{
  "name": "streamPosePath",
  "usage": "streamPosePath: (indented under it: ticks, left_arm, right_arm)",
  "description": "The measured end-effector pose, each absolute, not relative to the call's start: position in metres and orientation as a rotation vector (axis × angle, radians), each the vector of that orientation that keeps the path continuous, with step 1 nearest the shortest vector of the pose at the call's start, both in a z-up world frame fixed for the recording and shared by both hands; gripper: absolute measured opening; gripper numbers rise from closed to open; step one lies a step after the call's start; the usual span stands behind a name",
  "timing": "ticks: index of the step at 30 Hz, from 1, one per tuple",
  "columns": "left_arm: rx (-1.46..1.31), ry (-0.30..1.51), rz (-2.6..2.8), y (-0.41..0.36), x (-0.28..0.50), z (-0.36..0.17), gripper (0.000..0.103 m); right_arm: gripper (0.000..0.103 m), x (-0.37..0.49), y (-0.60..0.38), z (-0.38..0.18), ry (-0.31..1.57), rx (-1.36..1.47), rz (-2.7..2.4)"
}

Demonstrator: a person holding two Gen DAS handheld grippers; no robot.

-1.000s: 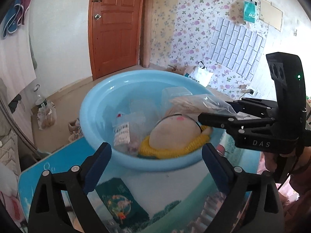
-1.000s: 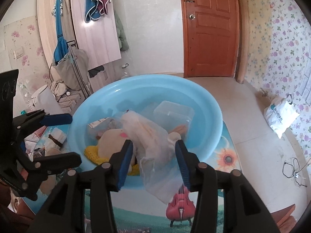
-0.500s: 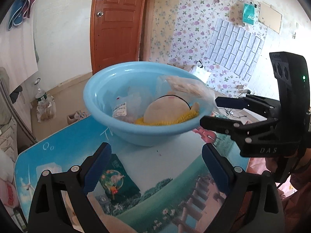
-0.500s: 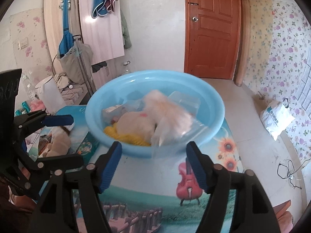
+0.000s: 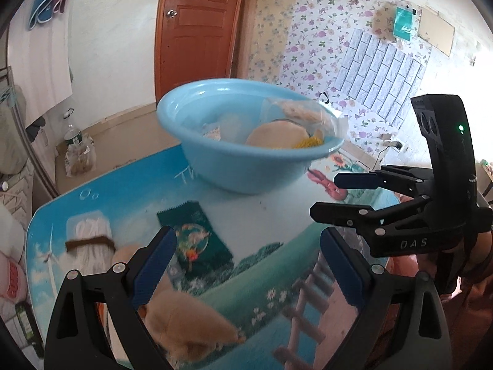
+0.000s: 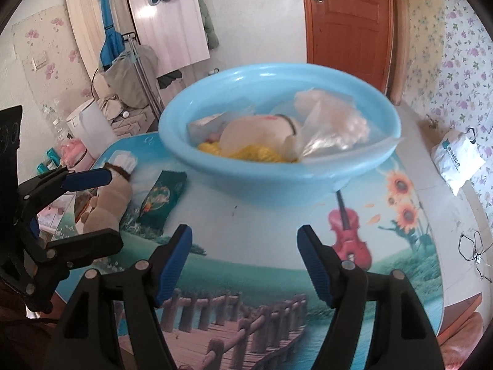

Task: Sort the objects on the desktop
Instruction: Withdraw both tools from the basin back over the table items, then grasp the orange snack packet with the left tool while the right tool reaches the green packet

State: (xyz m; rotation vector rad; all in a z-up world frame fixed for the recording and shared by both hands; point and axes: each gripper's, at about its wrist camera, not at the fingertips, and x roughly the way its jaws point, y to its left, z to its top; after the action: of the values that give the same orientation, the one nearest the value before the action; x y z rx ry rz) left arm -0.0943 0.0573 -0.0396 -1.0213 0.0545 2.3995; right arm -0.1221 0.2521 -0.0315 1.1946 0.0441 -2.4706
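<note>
A light blue basin (image 5: pixel 246 166) (image 6: pixel 252 175) stands at the far side of the table. In it lie a clear plastic bag (image 5: pixel 299 111) (image 6: pixel 329 126) and a cream plush with yellow trim (image 5: pixel 280 134) (image 6: pixel 252 132). My right gripper (image 6: pixel 245 262) (image 5: pixel 323 195) hangs open over the table in front of the basin, nothing between its fingers. My left gripper (image 5: pixel 246 265) (image 6: pixel 114 208) is open too, with a brown plush toy (image 5: pixel 188 323) (image 6: pixel 107 203) just below its left finger. A green packet (image 5: pixel 197 240) (image 6: pixel 161 197) and a white bundle with a brown band (image 5: pixel 89 240) (image 6: pixel 123 160) lie on the table's left part.
The table (image 6: pixel 277 246) has a printed landscape top with rounded edges. On the floor are a white bag (image 6: pixel 456 160) at the right and a bottle (image 5: pixel 72 135) at the left. A white kettle (image 6: pixel 89 126) and a clothes rack stand beyond the table's left side.
My right gripper opened and let go of the clear bag, which now lies in the basin. Both grippers drew back from the basin and sank toward the table.
</note>
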Motion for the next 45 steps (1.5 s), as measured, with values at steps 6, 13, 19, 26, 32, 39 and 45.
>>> streamPosePath:
  ticks: [6, 13, 19, 26, 32, 39, 45]
  left_arm:
    - [-1.022, 0.064, 2.424, 0.036, -0.073, -0.042, 0.095]
    - [-1.046, 0.046, 2.468, 0.010, -0.055, -0.043, 0.095]
    - [-1.105, 0.019, 2.506, -0.015, -0.046, -0.053, 0.095]
    - [-1.112, 0.019, 2.536, -0.033, -0.049, -0.056, 0.095]
    - [-1.102, 0.080, 2.489, -0.047, -0.060, -0.055, 0.095]
    - [-1.119, 0.102, 2.479, -0.061, -0.070, -0.060, 0.095]
    - [-1.125, 0.066, 2.478, -0.074, -0.078, -0.065, 0.092]
  right_arm:
    - [0.071, -0.114, 0.238, -0.037, 0.055, 1.215, -2.438]
    - [0.071, -0.107, 0.218, -0.042, 0.078, 1.226, -2.388]
    - [0.071, -0.104, 0.208, -0.045, 0.096, 1.232, -2.369]
    - [0.071, -0.106, 0.202, -0.048, 0.097, 1.249, -2.364]
    - [0.071, -0.107, 0.195, -0.045, 0.114, 1.250, -2.369]
    - [0.071, -0.110, 0.183, -0.046, 0.137, 1.257, -2.359]
    - [0.071, -0.115, 0.173, -0.050, 0.154, 1.274, -2.354]
